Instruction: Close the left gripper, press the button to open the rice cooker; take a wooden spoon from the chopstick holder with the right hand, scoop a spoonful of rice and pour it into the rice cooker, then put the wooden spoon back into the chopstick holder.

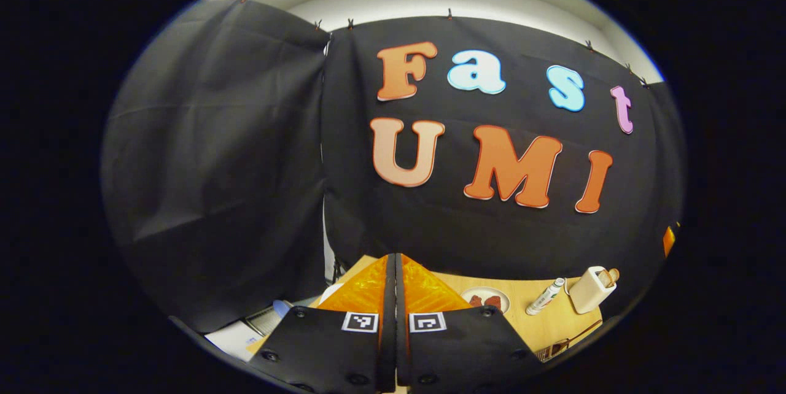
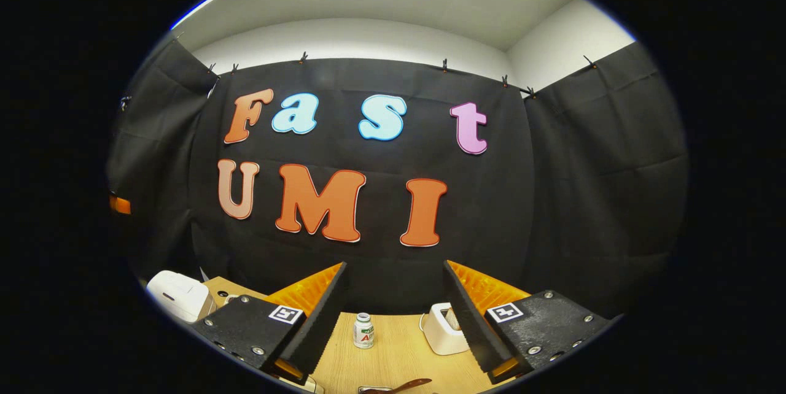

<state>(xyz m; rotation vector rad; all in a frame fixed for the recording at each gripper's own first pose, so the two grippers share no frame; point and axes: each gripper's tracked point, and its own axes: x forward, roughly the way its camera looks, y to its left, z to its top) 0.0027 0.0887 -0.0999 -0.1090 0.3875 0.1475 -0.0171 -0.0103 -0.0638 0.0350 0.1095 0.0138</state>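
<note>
- Your left gripper (image 1: 393,271) has its two fingers pressed together, holding nothing, above the wooden table (image 1: 546,320).
- Your right gripper (image 2: 393,296) stands wide apart, empty.
- One white rice cooker (image 2: 178,296), lid down, sits at the table's left edge in the right gripper view.
- One white chopstick holder (image 1: 591,288) holds a wooden utensil; whether it is the spoon is unclear.
- One plate (image 1: 485,299) carries brown pieces.
- One small white bottle (image 2: 363,330); label unreadable.

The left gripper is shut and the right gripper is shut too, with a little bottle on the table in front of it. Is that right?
Not quite. The right gripper is open: the right gripper view shows its fingers wide apart, the little bottle on the table between them. The left gripper is shut.
</note>
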